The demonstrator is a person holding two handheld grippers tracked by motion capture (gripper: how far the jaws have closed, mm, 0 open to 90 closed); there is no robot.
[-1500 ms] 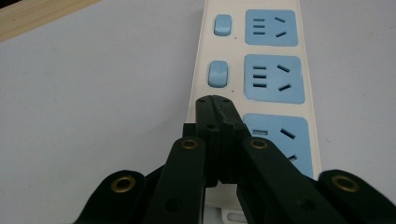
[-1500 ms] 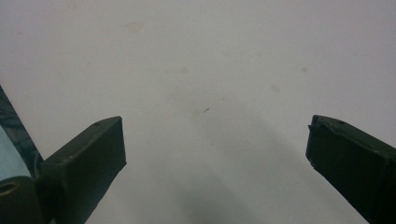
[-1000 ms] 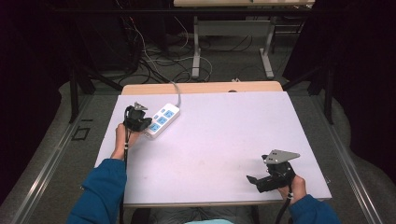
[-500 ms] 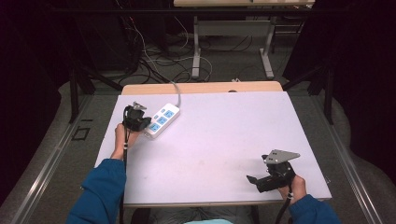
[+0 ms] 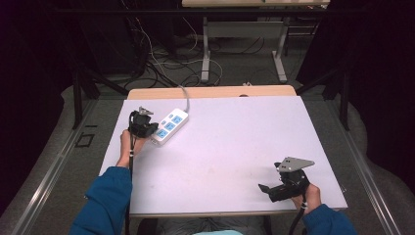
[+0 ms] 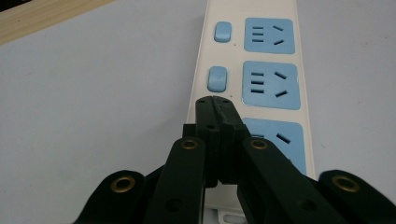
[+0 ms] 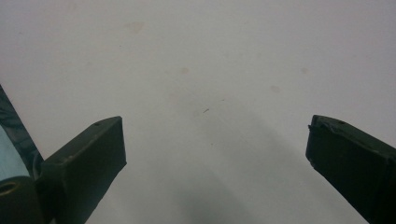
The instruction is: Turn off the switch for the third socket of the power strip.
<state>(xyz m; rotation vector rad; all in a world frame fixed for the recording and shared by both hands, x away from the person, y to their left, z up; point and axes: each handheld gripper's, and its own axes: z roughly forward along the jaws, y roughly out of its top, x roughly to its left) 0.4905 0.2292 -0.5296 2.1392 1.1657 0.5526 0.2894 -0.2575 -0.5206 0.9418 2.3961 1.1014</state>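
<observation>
At the left of the high view, the left gripper (image 5: 143, 124) sits at the near end of a white power strip (image 5: 169, 127) that lies on the far left part of the white table (image 5: 225, 147), its grey cord (image 5: 185, 97) running off over the table's far edge. In the left gripper view the two black jaws are pressed fully together with nothing between them, their joined tips over the strip's left edge, just below the second of the blue switches (image 6: 217, 78), with blue sockets (image 6: 270, 85) lined up to the right. The centre of the table is bare. At the right, near the table's front edge, the right gripper (image 5: 274, 188) points leftward, its jaws spread wide apart above the bare, faintly stained tabletop.
</observation>
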